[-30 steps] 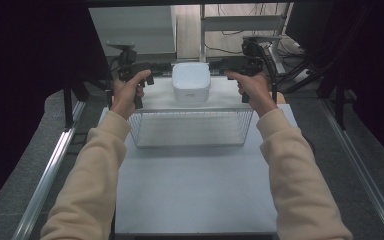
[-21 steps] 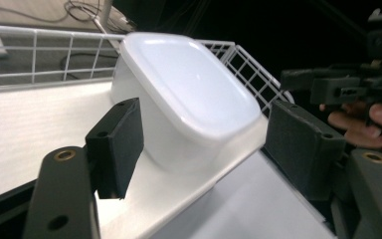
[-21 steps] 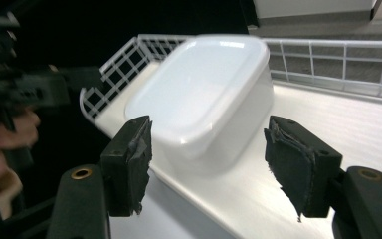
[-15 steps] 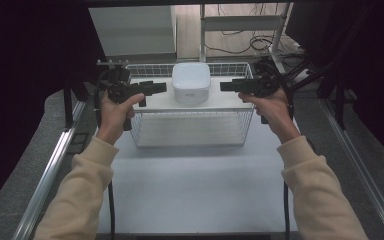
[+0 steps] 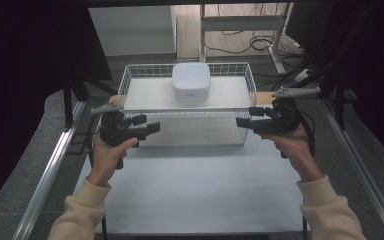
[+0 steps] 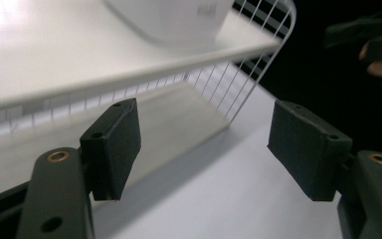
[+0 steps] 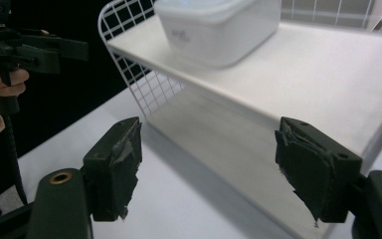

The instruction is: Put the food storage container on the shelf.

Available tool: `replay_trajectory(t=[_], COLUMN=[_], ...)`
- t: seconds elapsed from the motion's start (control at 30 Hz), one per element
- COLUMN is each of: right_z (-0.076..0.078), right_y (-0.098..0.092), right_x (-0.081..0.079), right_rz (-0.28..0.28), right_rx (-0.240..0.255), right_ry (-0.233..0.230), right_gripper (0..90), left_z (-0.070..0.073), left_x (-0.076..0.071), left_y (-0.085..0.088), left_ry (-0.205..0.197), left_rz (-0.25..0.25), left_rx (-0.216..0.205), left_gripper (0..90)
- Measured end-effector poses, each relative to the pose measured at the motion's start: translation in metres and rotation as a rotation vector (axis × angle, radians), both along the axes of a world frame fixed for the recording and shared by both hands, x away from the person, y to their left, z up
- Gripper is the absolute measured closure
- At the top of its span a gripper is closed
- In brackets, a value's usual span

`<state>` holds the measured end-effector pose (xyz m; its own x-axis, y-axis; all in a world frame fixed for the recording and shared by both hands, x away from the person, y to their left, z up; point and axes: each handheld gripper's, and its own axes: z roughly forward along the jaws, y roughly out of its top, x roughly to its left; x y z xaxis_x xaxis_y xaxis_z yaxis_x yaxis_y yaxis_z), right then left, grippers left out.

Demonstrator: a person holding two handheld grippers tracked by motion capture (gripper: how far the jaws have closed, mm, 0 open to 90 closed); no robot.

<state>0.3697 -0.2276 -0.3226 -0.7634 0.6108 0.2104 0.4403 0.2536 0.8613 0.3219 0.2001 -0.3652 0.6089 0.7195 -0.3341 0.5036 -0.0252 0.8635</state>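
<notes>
A white wire basket [image 5: 250,80] stands at the back of the table with a white shelf board [image 5: 145,95] laid across its top. On that board rests a white square lidded container [image 5: 191,82]. My left gripper [image 5: 147,124] hovers before the basket's near left corner, my right gripper [image 5: 247,116] before its near right corner, and they point at each other. Both sets of jaws have just been opening and nothing lies between them. The left gripper view has its gripper [image 6: 204,144] open below the container [image 6: 174,17]. The right gripper [image 7: 209,159] is also open, facing the container [image 7: 219,30].
The white table top [image 5: 195,190] stretches from the basket to the near edge, with metal rails [image 5: 45,180] along both sides. Dark curtains flank the table. Desk legs and cables [image 5: 260,40] lie on the floor beyond it.
Both hands have drawn back from the ends of the shelf board toward the near side of the basket and sunk a little. Both pairs of jaws stand wider apart.
</notes>
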Motion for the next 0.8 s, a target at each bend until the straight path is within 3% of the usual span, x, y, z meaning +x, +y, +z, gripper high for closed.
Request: replay_trajectory(t=[0.03,0.3,0.37,0.4,0.43,0.47,0.57,0.7,0.8], right_z=[-0.004,-0.038,-0.058,-0.058,-0.074,-0.074,-0.098,-0.114,-0.125], right_y=[-0.002,-0.017,-0.024,-0.024,-0.029,-0.029,-0.034,-0.037,-0.039], right_x=[-0.004,-0.032,-0.04,-0.04,-0.046,-0.046,-0.054,-0.057,-0.059], right_rz=[0.003,0.012,0.018,0.018,0.018,0.018,-0.002,-0.021,-0.051], right_rx=[0.0,-0.001,0.023,0.023,0.028,0.028,0.001,-0.033,-0.069], right_ry=[0.0,0.001,0.033,0.033,0.059,0.059,0.088,0.119,0.114], right_gripper=[25.0,22.5,22.1,22.1,21.7,21.7,21.0,18.4,18.4], left_z=[-0.009,-0.041,-0.056,-0.056,-0.063,-0.067,-0.082,-0.1,-0.108], left_x=[-0.008,-0.032,-0.04,-0.04,-0.043,-0.044,-0.047,-0.048,-0.047], left_y=[-0.001,-0.004,-0.004,-0.004,-0.003,-0.003,-0.003,-0.002,-0.003], left_ry=[0.001,0.029,0.052,0.052,0.061,0.067,0.101,0.142,0.161], left_rz=[0.006,0.004,0.005,0.005,0.008,0.01,0.01,0.018,0.022], left_rx=[0.037,0.072,0.074,0.074,0.078,0.081,0.102,0.123,0.139], left_gripper=[27.8,26.9,26.8,26.8,26.8,26.8,26.7,26.6,26.6])
